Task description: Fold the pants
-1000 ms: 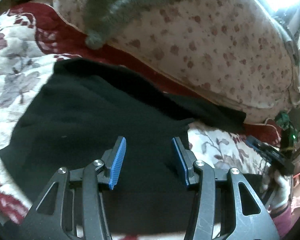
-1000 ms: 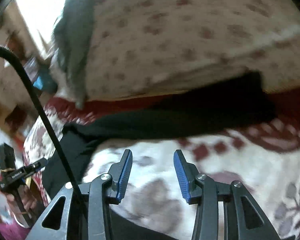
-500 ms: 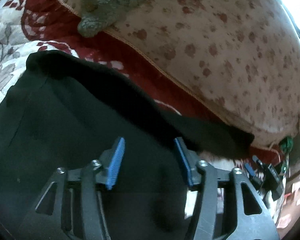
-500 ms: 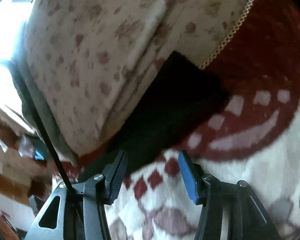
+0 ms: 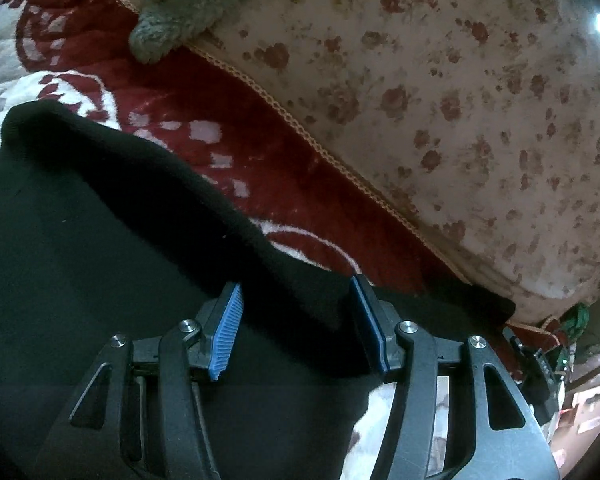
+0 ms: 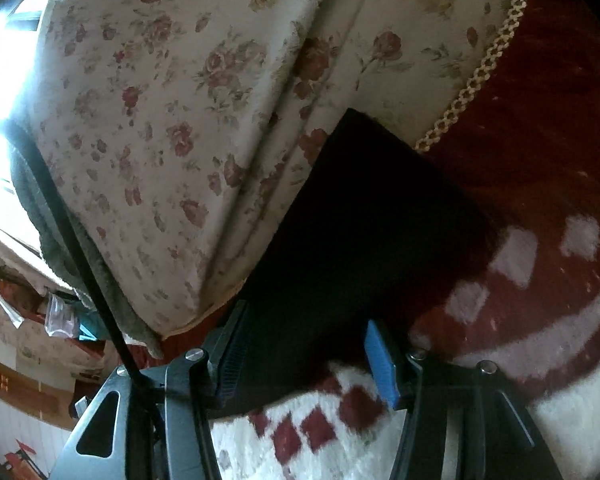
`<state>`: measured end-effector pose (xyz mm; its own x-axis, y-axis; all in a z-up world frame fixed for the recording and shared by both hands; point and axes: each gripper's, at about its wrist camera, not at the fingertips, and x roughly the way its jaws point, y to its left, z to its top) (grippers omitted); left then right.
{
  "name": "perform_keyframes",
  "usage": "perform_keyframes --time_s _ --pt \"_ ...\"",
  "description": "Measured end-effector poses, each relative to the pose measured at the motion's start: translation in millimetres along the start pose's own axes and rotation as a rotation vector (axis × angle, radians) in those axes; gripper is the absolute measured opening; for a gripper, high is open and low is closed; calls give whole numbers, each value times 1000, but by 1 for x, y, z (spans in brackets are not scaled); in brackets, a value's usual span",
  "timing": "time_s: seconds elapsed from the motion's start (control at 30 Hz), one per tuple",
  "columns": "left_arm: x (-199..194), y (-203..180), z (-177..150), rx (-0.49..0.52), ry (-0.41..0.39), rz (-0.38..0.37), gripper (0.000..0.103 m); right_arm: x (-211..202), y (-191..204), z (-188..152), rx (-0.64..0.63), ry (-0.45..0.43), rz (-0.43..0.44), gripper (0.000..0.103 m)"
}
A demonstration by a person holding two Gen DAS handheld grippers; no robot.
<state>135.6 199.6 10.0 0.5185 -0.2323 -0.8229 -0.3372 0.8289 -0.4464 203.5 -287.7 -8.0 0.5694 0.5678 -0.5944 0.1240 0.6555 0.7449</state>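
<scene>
My left gripper (image 5: 296,326) and right gripper (image 6: 306,354), fingers spread apart, straddle black pants (image 5: 100,248) on the blanket (image 5: 300,184).

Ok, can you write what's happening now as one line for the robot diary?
step: fold pants | left gripper: open over black pants | right gripper: open at pants end | grasp: none yet

Left wrist view. The left gripper (image 5: 296,328), jaws spread with blue pads (image 5: 226,334) showing, straddles a raised fold of the black pants (image 5: 80,260). The pants lie on a red-and-white patterned blanket (image 5: 220,92). Beyond them sits a cream floral cushion (image 5: 460,100) edged with braided trim; a grey fuzzy cloth (image 5: 180,20) drapes over its upper left.
</scene>
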Motion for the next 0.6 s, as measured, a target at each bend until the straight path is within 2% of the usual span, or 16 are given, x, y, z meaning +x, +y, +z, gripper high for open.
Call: perform_keyframes --time_s 0.07,0.1,0.13,0.17,0.2,0.23,0.27,0.3,0.37,0.57,0.6 --pt "4 -3 2 2 -4 15 53 2 -2 3 -5 2 8 51" --pt "5 -4 2 2 -7 18 53 2 -3 4 -4 0 12 46" --pt "7 -5 3 -1 -8 18 53 5 -2 5 -2 -6 12 35" --pt "8 -6 3 -8 -11 11 53 5 -6 5 7 -13 14 29" --pt "8 -5 4 -19 -17 -3 53 6 -11 6 33 -21 34 14" --pt "9 -3 5 -31 -21 -26 47 7 -16 6 56 -25 51 8" --pt "11 -2 6 -37 -13 -37 26 7 -20 6 73 -27 75 7" --pt "13 -1 7 -35 1 -21 14 5 -21 5 74 -32 100 5" --pt "12 1 6 -27 2 -21 9 -6 -16 3 47 -56 142 5" --pt "-24 -5 -5 23 -61 -41 6 -35 3 -7 -4 -72 179 5" --pt "-31 -6 -7 22 -93 -53 7 -42 6 -9 -9 -78 185 5"
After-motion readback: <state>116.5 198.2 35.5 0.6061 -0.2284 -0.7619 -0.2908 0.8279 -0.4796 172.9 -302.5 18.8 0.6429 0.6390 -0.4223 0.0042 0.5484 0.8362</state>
